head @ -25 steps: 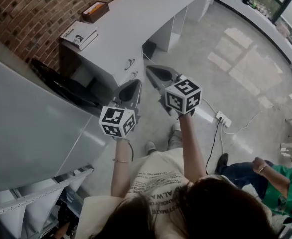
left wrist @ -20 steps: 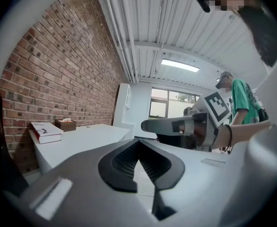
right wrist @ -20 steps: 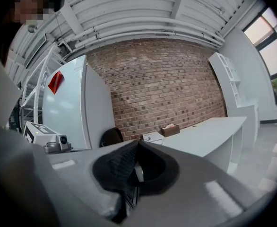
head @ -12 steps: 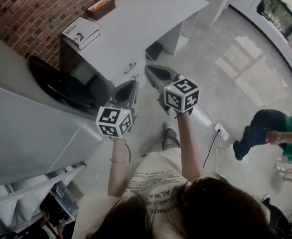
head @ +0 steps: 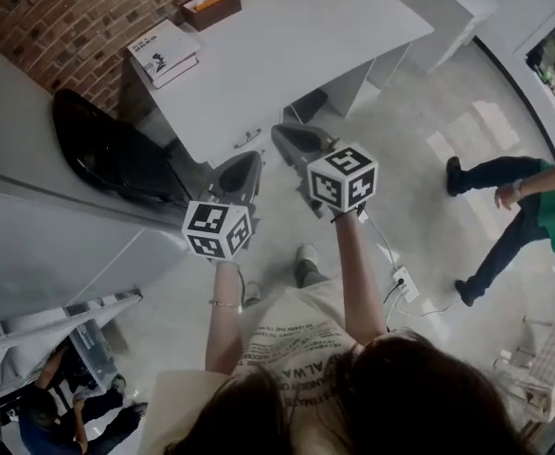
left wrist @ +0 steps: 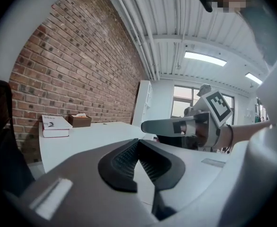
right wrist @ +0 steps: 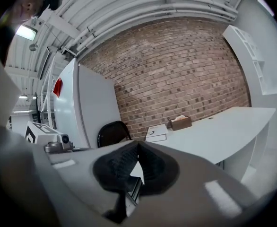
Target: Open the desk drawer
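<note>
The white desk (head: 287,36) stands ahead by the brick wall. Its drawer front with a small metal handle (head: 247,138) faces me. My left gripper (head: 252,159) is shut and empty, just below and right of that handle, not touching it. My right gripper (head: 279,133) is also shut and empty, pointing at the desk's front edge right of the handle. In the left gripper view the left gripper (left wrist: 138,142) aims over the desk top (left wrist: 96,136). In the right gripper view the right gripper (right wrist: 137,144) points at the desk (right wrist: 223,126).
A book (head: 164,50) and a brown tissue box (head: 211,6) lie on the desk's far side. A black chair (head: 116,154) stands left of the drawer, beside a white partition (head: 41,245). A power strip (head: 402,281) lies on the floor. A person in green (head: 533,197) walks at the right.
The desk and drawer handle have drawn closer to both grippers. The person in green has walked from the lower right to the right edge. Both grippers stay shut.
</note>
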`<state>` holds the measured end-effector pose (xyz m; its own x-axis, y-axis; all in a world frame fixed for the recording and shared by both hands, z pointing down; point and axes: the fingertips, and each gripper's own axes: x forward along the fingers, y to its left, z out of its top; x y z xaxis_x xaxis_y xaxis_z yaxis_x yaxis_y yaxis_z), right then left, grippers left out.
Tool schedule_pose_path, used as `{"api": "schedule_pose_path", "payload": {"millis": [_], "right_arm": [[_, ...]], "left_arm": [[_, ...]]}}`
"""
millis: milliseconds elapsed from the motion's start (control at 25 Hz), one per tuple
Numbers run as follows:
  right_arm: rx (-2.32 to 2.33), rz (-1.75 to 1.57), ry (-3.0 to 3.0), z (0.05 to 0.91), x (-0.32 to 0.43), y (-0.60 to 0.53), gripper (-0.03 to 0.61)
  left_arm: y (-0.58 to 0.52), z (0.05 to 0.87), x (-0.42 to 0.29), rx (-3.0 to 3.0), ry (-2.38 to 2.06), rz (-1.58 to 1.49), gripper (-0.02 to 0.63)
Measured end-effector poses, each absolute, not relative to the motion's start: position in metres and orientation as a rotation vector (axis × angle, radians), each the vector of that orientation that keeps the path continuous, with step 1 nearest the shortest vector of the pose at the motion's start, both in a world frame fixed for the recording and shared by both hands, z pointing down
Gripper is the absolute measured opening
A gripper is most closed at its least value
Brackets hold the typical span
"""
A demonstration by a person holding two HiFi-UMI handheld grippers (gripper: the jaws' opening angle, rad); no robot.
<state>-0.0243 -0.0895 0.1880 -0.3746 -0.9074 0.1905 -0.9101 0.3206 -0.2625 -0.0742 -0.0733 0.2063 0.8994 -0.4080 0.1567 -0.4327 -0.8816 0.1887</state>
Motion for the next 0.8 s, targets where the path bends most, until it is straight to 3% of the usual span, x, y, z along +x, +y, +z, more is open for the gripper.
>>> {"api": "schedule_pose_path", "payload": {"millis": [800], "right_arm": [[1.519,0.712,-2.622,0.259,0.006,-0.129,0.003]], "left_arm": [[-0.104,0.260,-0.053,2.640,-0.970,0.176,-0.002]]}}
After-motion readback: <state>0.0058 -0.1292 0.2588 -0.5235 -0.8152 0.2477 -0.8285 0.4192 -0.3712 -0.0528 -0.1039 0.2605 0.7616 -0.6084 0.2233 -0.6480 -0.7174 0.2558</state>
